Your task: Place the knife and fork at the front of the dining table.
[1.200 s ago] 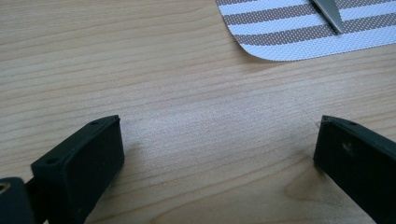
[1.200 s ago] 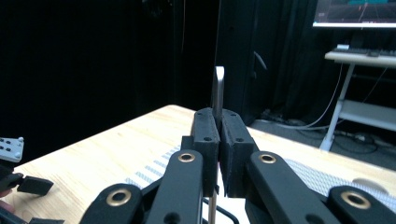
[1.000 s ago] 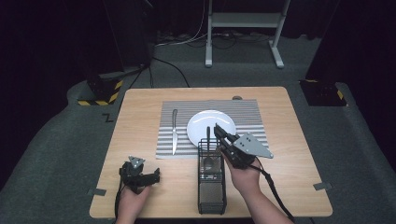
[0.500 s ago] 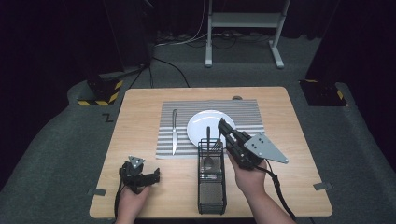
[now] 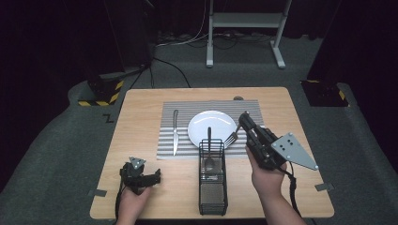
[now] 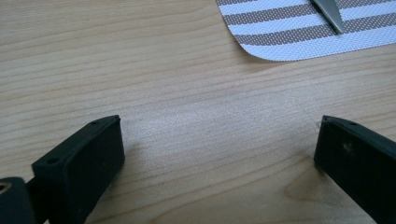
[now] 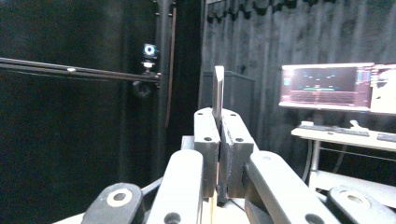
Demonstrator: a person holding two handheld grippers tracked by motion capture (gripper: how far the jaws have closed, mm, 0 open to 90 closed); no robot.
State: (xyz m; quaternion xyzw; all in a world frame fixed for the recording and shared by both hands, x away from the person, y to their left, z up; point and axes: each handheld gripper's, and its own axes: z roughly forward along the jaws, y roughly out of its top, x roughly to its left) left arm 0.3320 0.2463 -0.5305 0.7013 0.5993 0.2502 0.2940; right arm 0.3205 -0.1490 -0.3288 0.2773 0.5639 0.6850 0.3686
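Right gripper (image 5: 245, 123), raised above the table's (image 5: 141, 117) right half, has its jaws clamped on a fork (image 5: 231, 137); in the right gripper view the fork handle (image 7: 218, 91) stands up edge-on out of the closed jaws. In the high view the fork hangs down and to the left of the jaws, its tines just over the near right rim of the white plate (image 5: 212, 127) and just beside the top of the black wire cutlery caddy (image 5: 212, 176).

We judge the fork to be stiff, thin and light metal, with a smooth handle that can pivot or slip between flat pads. We would take hold across the flat of the handle, well back from the tines, as the grip appears to be now. A spoon (image 5: 209, 149) stands in the caddy, bowl down. A table knife (image 5: 175, 131) lies on the striped placemat (image 5: 183, 108) left of the plate.

The right hand (image 5: 265, 176) holds its gripper tilted up and away, so its camera looks out at the dark room and a monitor (image 7: 327, 86).

The left gripper (image 5: 141, 176) rests low on the near left of the table, jaws spread wide with nothing between them; its view shows bare wood and a corner of the placemat.
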